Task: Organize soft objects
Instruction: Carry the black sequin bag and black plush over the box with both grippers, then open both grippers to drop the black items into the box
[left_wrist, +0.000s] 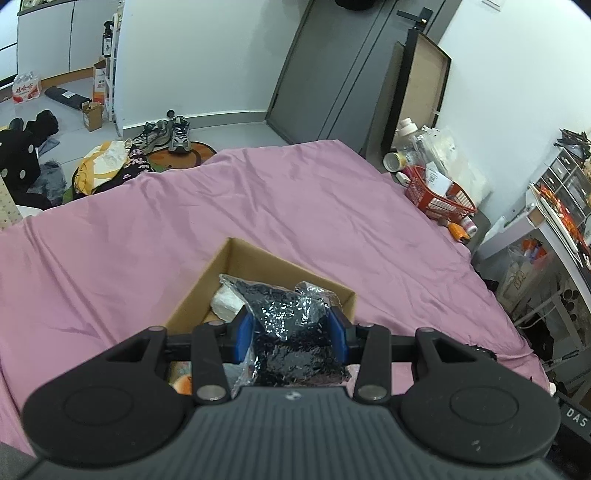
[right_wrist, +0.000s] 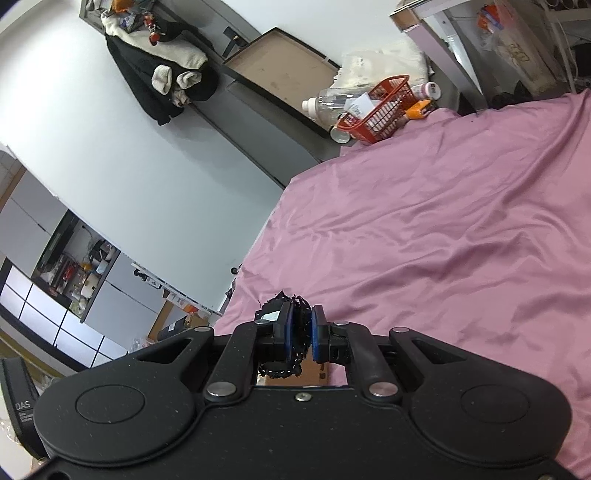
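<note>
In the left wrist view, my left gripper (left_wrist: 291, 334) is shut on a clear plastic bag of black fuzzy fabric (left_wrist: 291, 325) and holds it over an open cardboard box (left_wrist: 236, 254) on the pink bedsheet (left_wrist: 258, 206). A white soft item (left_wrist: 226, 303) lies inside the box. In the right wrist view, my right gripper (right_wrist: 300, 334) is shut on a small black fuzzy piece (right_wrist: 295, 325) with a white tag, held above the sheet (right_wrist: 443, 240). A bit of cardboard shows below it.
A red basket (left_wrist: 439, 195) with bottles and cups stands at the bed's far right corner; it also shows in the right wrist view (right_wrist: 380, 107). Shoes, clothes and boxes lie on the floor beyond the bed (left_wrist: 162, 136). A desk (left_wrist: 554, 229) stands to the right.
</note>
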